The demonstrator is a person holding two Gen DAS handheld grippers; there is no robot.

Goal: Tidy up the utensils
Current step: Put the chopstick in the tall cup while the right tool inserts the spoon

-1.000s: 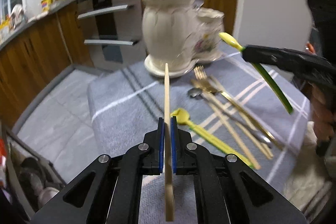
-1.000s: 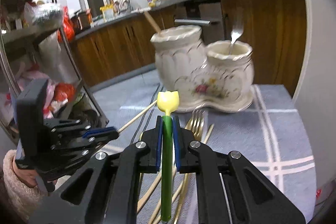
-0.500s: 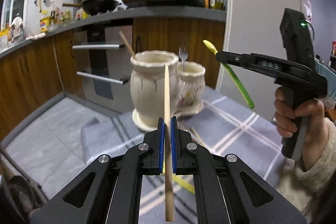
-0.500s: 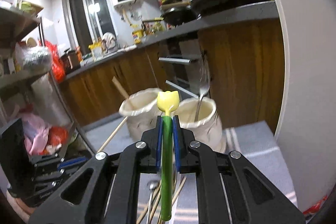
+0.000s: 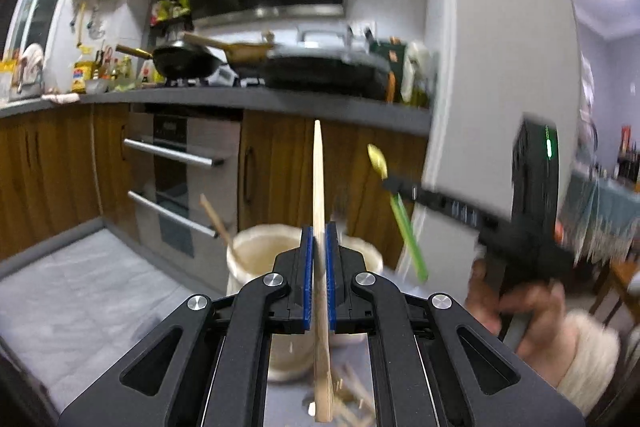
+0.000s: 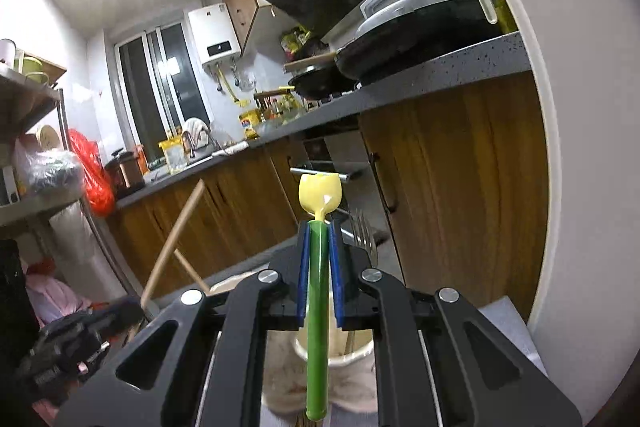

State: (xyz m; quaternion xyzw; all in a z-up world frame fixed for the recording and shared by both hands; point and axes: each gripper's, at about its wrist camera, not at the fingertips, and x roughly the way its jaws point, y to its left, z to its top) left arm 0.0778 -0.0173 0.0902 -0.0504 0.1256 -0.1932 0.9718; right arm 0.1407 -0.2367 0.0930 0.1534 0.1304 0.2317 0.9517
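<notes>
My left gripper [image 5: 318, 239] is shut on a pale wooden chopstick [image 5: 319, 187] that stands upright between its blue pads, above and in front of the cream ceramic utensil holder [image 5: 256, 255]. Another chopstick [image 5: 216, 219] leans in that holder. My right gripper [image 6: 319, 239] is shut on a green-handled utensil [image 6: 318, 315] with a yellow tulip-shaped end, over the holder's smaller cup [image 6: 356, 351], where a fork [image 6: 362, 231] stands. In the left wrist view the right gripper [image 5: 394, 185] hangs to the right, level with mine. The left gripper [image 6: 120, 307] shows blurred at lower left.
Loose utensils [image 5: 348, 399] lie on the grey cloth-covered table [image 5: 100, 307] below. Behind stand wooden cabinets with an oven [image 5: 180, 179], a counter with pans [image 5: 320, 71], and a white wall [image 5: 480, 107] on the right. A shelf rack [image 6: 36, 187] stands left. A hand [image 5: 520, 307] holds the right gripper.
Both grippers have risen and tipped upward with their utensils still held. The holder has slid low in both views, and the utensils on the table have mostly dropped out of sight.
</notes>
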